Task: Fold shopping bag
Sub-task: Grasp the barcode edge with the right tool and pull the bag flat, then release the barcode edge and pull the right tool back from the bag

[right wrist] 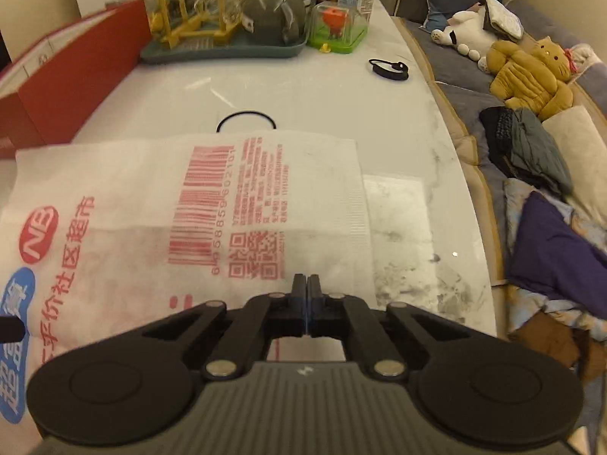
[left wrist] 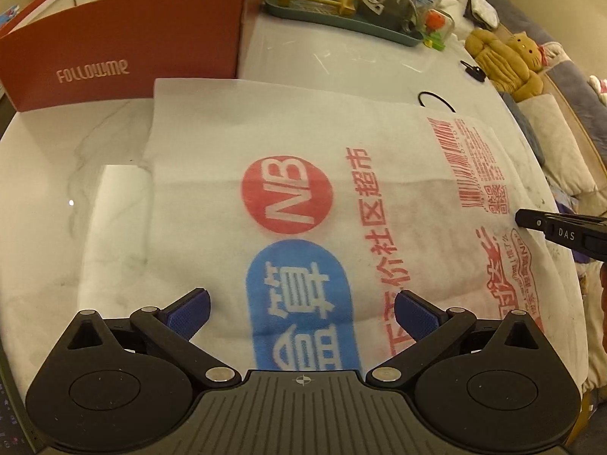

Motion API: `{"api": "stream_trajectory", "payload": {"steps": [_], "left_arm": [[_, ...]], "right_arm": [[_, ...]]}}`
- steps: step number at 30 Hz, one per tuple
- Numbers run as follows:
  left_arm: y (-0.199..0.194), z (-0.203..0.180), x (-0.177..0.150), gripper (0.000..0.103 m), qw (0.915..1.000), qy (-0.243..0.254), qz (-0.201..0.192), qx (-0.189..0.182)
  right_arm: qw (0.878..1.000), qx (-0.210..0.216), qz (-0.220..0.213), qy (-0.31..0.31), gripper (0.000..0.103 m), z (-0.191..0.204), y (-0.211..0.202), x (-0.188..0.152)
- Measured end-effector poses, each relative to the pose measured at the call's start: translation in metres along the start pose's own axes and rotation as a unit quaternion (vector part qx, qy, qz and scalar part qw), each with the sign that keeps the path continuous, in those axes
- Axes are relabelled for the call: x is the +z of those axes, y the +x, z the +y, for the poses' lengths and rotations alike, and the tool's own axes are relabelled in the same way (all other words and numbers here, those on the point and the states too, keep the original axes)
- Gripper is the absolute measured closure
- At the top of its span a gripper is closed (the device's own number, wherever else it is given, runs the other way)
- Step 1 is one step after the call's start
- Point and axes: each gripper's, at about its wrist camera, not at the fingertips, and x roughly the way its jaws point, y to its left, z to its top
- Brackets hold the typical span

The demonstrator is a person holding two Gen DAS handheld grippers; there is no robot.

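Observation:
A white non-woven shopping bag (left wrist: 303,132) lies flat on the pale marble table (left wrist: 57,159), printed with a red NB circle, a blue label, red characters and a barcode. My left gripper (left wrist: 301,297) hovers over the blue label, jaws wide open, nothing between the blue pads. In the right wrist view the bag (right wrist: 114,182) fills the left half. My right gripper (right wrist: 307,280) is shut just below the printed QR code, with no cloth visibly pinched. Its tip (left wrist: 531,222) enters the left wrist view from the right edge.
A red box (left wrist: 132,49) stands at the table's far left. Behind the bag are a teal tray of glassware (right wrist: 227,51), a green toy box (right wrist: 337,26), a black ring (right wrist: 246,119) and a black strap (right wrist: 387,68). A sofa with plush toys (right wrist: 531,76) runs along the right.

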Motion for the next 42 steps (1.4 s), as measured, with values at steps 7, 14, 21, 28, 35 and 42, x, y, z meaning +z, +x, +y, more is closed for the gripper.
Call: {"api": "stream_trajectory", "payload": {"steps": [7,14,21,28,35,42], "left_arm": [[0.018,-0.044,0.026,0.000,0.9969,0.077,-0.011,0.011],[0.032,-0.061,0.057,0.000,0.9937,0.109,-0.010,0.027],[0.020,-0.047,0.048,0.000,0.9965,0.082,0.005,0.013],[0.008,-0.017,0.015,0.000,0.9980,0.054,0.008,0.031],[0.007,-0.018,0.007,0.000,0.9986,0.049,0.003,0.020],[0.008,-0.024,0.007,0.000,0.9976,0.067,0.005,0.016]], "right_arm": [[0.988,-0.046,-0.029,0.145,0.103,-0.077,-0.016,0.003],[0.989,0.011,-0.055,0.134,0.085,-0.076,-0.031,0.003],[0.993,0.072,-0.053,-0.075,0.039,0.016,-0.032,-0.003],[0.990,0.081,-0.011,-0.119,0.024,0.063,0.004,0.003],[0.990,0.078,-0.014,-0.121,0.103,0.058,0.001,0.008],[0.996,0.030,-0.019,-0.080,0.103,0.036,0.009,0.017]]}}
